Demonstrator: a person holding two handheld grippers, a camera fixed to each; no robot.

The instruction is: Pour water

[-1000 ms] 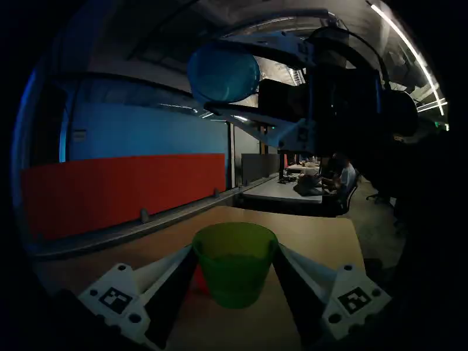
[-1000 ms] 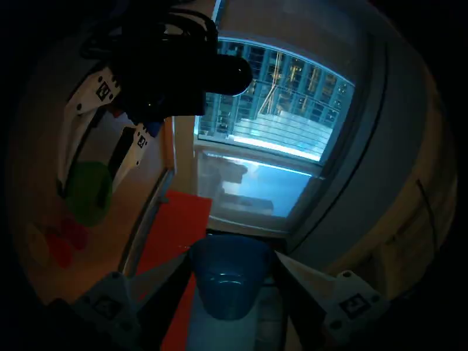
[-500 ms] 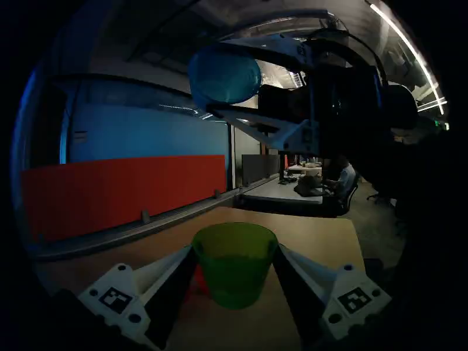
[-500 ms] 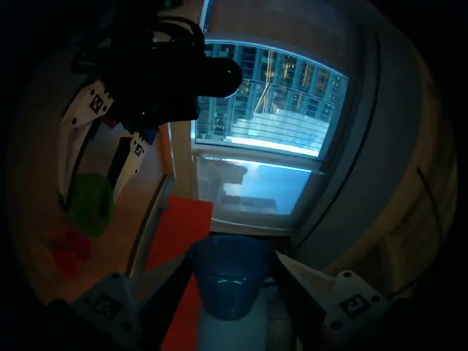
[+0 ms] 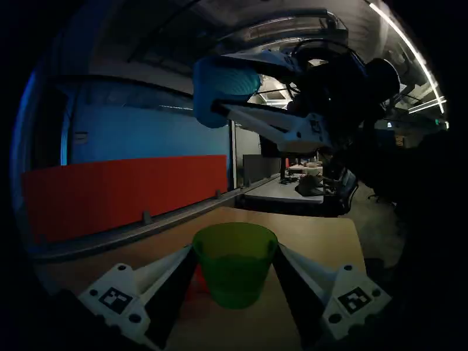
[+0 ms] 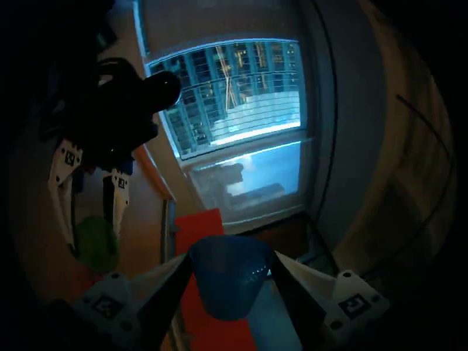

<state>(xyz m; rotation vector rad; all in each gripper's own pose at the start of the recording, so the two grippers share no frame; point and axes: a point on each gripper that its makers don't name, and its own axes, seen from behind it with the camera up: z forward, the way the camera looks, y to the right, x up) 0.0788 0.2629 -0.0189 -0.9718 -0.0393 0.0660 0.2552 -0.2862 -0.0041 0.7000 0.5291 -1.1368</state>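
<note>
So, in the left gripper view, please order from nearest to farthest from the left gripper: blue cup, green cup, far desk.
1. green cup, between the left gripper fingers.
2. blue cup, raised above it.
3. far desk, background, right of centre.

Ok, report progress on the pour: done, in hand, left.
Done: the left gripper grips the green cup on the table; it seems to hold some liquid. In hand: the right gripper holds the blue cup raised and tilted above it; I see no stream. Left: finishing the pour if water remains, then setting the blue cup down.
</note>
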